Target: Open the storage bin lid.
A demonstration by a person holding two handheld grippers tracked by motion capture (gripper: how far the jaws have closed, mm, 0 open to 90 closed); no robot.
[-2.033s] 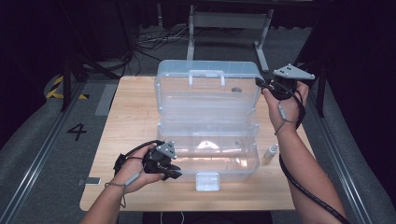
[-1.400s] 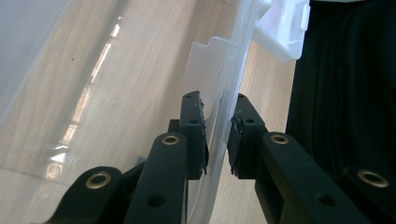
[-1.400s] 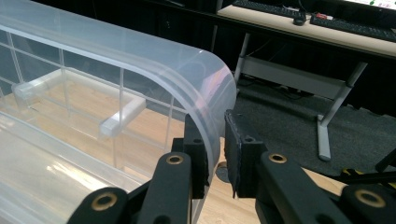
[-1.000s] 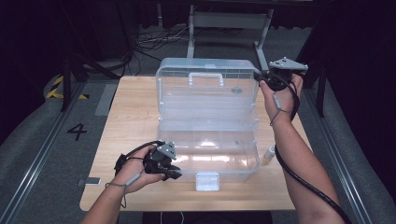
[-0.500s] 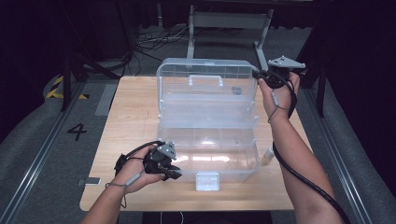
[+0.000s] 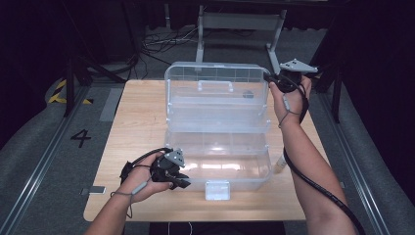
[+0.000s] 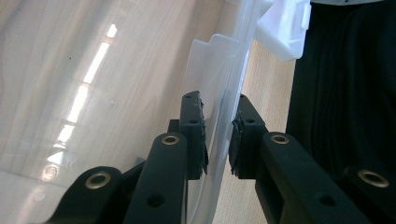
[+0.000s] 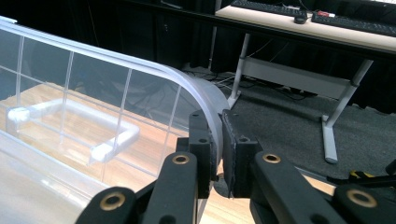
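My left gripper (image 6: 180,181) pinches the front wall of the clear box (image 6: 218,166) at its 7 o'clock corner, pads straddling the thin plastic though not fully tight in the left gripper view. The box sits mid-table (image 6: 137,122), lid (image 6: 218,90) standing up at 12 o'clock. My right gripper (image 6: 268,77) clamps the lid's rim at 1 o'clock. I judge I'm mid-way through closing it; next I must swing the lid toward me while bracing the base.

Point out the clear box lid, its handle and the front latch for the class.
clear box lid (image 6: 215,78), high view, on its ribbed upper panel.
handle (image 6: 215,84), high view, on the middle of its bar.
front latch (image 6: 217,190), high view, on its flat face.
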